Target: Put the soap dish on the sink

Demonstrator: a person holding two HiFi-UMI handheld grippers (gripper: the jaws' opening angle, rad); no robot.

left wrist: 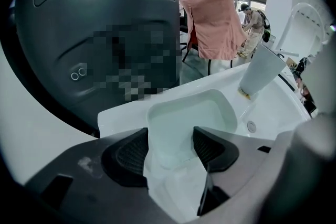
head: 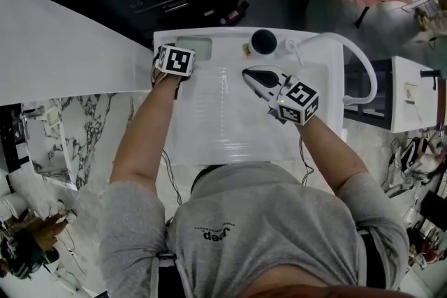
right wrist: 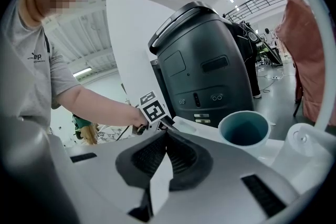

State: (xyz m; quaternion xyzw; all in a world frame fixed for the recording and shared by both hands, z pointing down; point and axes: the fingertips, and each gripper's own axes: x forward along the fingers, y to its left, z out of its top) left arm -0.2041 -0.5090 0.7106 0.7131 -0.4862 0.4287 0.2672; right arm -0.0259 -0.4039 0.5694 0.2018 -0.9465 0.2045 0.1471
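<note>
Soap dish (left wrist: pixel 189 115) resting on the sink's (head: pixel 223 35) back-left ledge, my left claw (left wrist: pixel 170 147) spread astride its near edge, my right claw (right wrist: pixel 167 152) pressed together, empty: placement looks done, only my withdrawal left.

Grey short-sleeved T-shirt (head: pixel 279 227), small dark print

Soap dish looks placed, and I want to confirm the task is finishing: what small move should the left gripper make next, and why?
Probably draw the left gripper straight back and up, away from the soap dish. Its jaws stand apart and seem clear of the dish, which already lies flat on the sink at its back corner.
</note>
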